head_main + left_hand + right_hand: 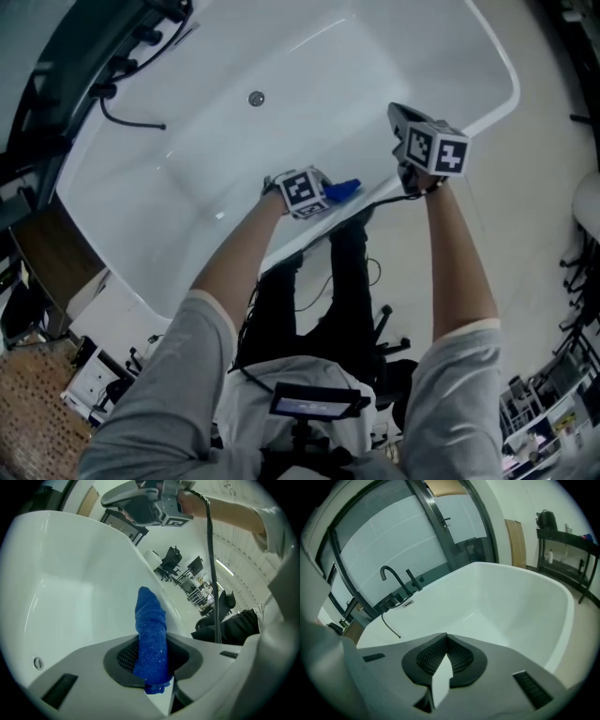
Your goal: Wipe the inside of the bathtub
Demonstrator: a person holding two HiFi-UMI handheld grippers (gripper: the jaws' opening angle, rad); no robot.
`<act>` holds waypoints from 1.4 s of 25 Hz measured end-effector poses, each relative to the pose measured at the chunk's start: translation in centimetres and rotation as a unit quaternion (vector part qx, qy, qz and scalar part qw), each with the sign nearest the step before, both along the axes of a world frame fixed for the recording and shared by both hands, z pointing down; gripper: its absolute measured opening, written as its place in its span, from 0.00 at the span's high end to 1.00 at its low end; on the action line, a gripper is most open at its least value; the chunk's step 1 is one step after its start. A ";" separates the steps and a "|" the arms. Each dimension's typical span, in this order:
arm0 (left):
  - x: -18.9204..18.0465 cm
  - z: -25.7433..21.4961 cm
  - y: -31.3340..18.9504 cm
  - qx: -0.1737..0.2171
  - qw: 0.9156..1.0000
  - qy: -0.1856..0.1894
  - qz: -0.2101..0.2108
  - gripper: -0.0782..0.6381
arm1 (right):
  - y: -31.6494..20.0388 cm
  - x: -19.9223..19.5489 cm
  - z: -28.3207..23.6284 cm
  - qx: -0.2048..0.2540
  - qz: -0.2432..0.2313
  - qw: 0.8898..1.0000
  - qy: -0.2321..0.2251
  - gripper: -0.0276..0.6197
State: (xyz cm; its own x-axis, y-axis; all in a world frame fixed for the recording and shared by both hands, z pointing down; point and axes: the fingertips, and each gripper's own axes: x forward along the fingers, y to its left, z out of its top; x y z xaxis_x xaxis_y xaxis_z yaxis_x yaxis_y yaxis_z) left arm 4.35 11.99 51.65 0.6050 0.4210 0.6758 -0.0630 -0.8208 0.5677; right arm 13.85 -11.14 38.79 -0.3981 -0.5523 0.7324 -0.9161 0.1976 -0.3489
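The white bathtub (187, 202) lies below me, its drain (256, 97) on the far side of the floor. My left gripper (323, 194) is at the near inner wall, just under the rim, shut on a blue cloth (343, 188). In the left gripper view the blue cloth (151, 620) stands up out of the shut left gripper (151, 663), close to the tub wall (70, 597). My right gripper (399, 115) hovers over the near rim, to the right. The right gripper (446, 657) is shut with nothing in it and faces the tub basin (501, 606).
A black faucet (390, 575) with a hose (131, 120) stands on the tub's far left rim, before a glass partition (393, 536). A dark shelf rack (565, 545) is past the tub's end. Office chairs (171, 559) stand further off. My legs (352, 272) touch the near rim.
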 end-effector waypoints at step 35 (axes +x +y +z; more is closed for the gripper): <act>-8.4 -30.5 2.2 0.253 0.942 0.078 -0.205 0.73 | 22.9 0.0 -24.8 0.121 0.160 0.980 -0.001 0.94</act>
